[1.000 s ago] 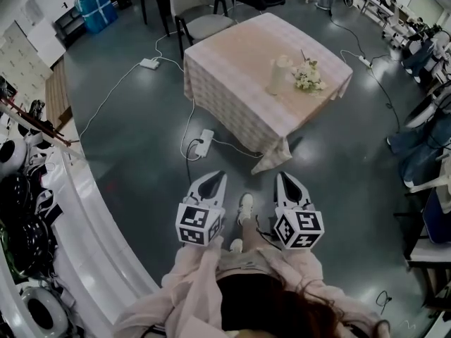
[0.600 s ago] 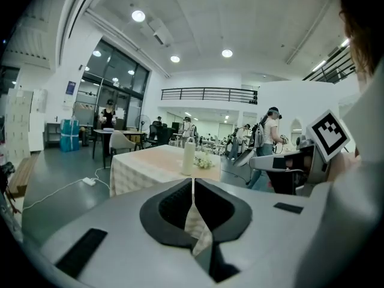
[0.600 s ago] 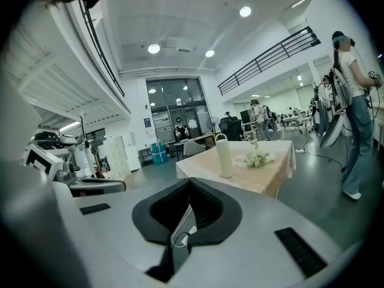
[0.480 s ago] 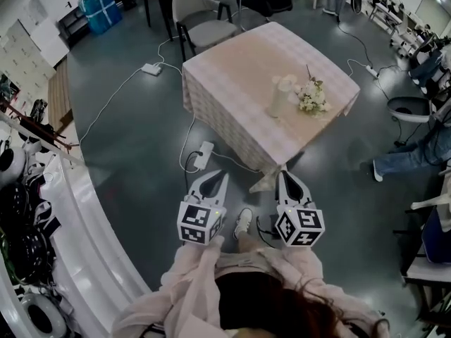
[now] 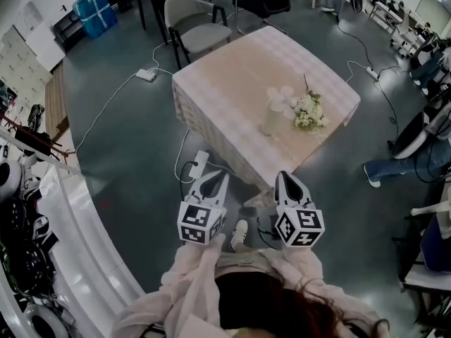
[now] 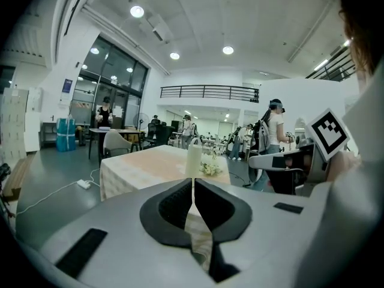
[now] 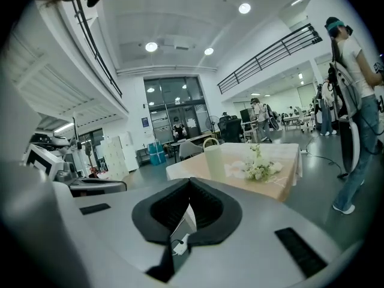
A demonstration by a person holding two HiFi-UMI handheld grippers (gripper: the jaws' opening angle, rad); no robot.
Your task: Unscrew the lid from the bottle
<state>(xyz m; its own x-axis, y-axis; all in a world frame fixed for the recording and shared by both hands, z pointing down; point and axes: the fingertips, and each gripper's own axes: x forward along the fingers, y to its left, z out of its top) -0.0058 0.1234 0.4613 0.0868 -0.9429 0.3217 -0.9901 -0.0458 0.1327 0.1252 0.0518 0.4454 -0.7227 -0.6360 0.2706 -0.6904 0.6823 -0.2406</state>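
Note:
A tall pale bottle [image 5: 273, 115] with a white lid stands on a table [image 5: 225, 83] under a checked cloth, beside a bunch of white flowers [image 5: 308, 111]. The left gripper [image 5: 215, 177] and the right gripper [image 5: 284, 177] are held side by side in front of the person, over the floor short of the table's near corner, both shut with nothing in them. In the left gripper view the bottle [image 6: 193, 159] stands straight beyond the left gripper [image 6: 192, 182]. The right gripper view shows the bottle [image 7: 213, 158] and flowers [image 7: 259, 168] beyond the right gripper [image 7: 189, 182].
A power strip [image 5: 201, 162] and cables lie on the floor left of the table. A grey chair [image 5: 190, 20] stands behind it. A white curved counter [image 5: 91, 238] runs along the left. A person's legs [image 5: 394, 164] show at the right.
The table with the bottle has come nearer in the head view as the person walks toward it. Both grippers stay shut, held the same way.

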